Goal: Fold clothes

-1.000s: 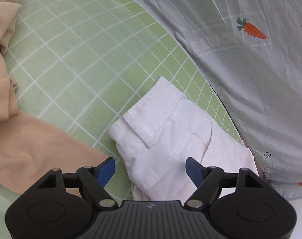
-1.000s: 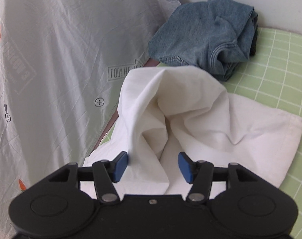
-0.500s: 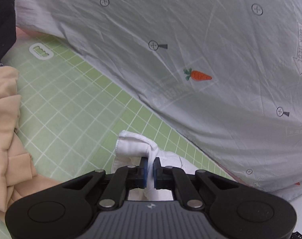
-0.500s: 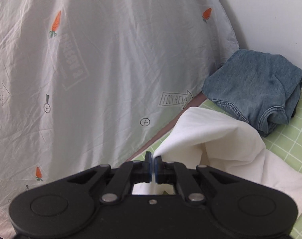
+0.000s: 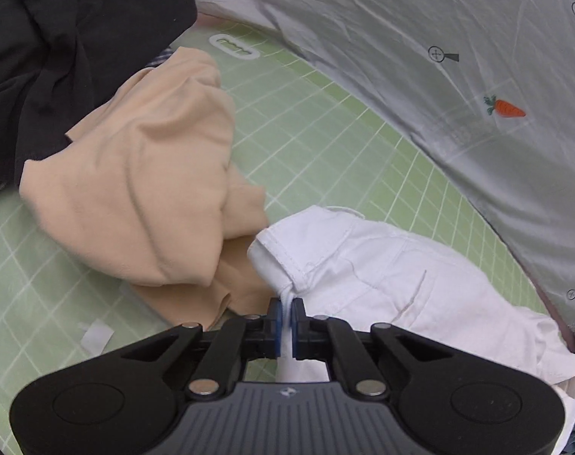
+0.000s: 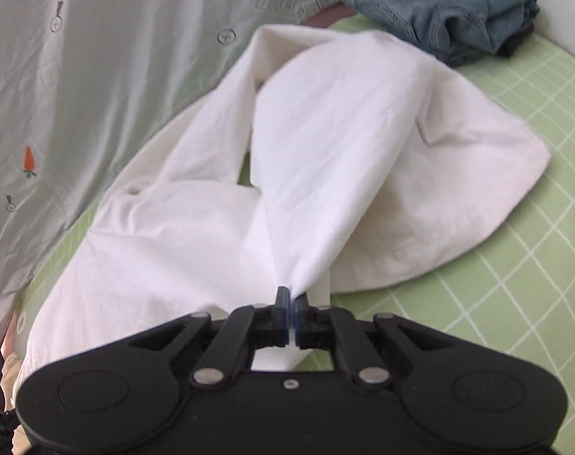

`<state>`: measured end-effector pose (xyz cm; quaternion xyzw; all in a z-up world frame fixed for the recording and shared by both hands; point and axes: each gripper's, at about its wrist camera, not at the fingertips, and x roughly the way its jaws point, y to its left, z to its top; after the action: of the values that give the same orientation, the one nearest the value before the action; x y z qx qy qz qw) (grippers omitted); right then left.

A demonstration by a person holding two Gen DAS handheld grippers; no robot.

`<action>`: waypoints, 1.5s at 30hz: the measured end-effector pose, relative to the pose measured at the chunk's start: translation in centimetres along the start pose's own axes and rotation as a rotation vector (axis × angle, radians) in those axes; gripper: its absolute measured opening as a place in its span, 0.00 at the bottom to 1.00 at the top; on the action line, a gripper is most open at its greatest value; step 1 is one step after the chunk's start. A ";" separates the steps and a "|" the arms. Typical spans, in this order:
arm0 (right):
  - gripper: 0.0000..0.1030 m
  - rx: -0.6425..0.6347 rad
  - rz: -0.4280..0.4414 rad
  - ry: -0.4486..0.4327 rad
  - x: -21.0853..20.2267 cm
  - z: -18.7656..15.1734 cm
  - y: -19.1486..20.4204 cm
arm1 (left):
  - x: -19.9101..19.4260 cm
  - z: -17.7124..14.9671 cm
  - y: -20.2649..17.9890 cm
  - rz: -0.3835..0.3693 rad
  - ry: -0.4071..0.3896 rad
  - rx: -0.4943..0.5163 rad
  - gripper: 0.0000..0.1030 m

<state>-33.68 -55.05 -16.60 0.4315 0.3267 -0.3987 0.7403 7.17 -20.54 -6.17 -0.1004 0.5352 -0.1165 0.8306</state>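
Green grid matting covered the work surface, with a big grey printed sheet draped along its far side, little orange carrots dotted on it. Spread across the mat was the white garment, the largest piece in play, rumpled and partly lifted, its cloth pulled up into a taut ridge toward the right wrist camera. Next to it on the left lay a heaped beige garment, its lower edge touching the white one's seamed corner. Beyond that sat a dark black garment, bunched at the mat's far left. Over on the right side, a folded blue denim piece rested near the mat's far edge, just past the white cloth. Down to the tools: the left gripper had its jaws pressed together on a seamed corner of the white garment, a thin strip of fabric pinched between the blue pads. The right gripper was likewise clamped tight, a gathered point of the same white cloth caught between its pads. Smallest of all, a scrap of white tape lay on the mat near the left gripper.
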 end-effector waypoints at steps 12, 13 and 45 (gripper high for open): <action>0.19 -0.409 -0.107 -0.014 -0.2 -4.0 9.6 | -3.5 3.9 7.7 0.070 -0.108 0.016 0.09; 0.37 -0.399 -0.120 -0.021 -0.1 -4.6 10.1 | -3.7 3.9 7.8 0.060 -0.107 0.035 0.24; 0.70 -0.350 -0.257 -0.054 2.9 -12.7 23.6 | -4.6 16.4 9.9 -0.079 -0.350 0.221 0.23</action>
<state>-13.56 -37.19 -15.36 0.2403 0.4235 -0.4384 0.7555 21.17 -8.99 1.62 -0.0484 0.3622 -0.1877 0.9117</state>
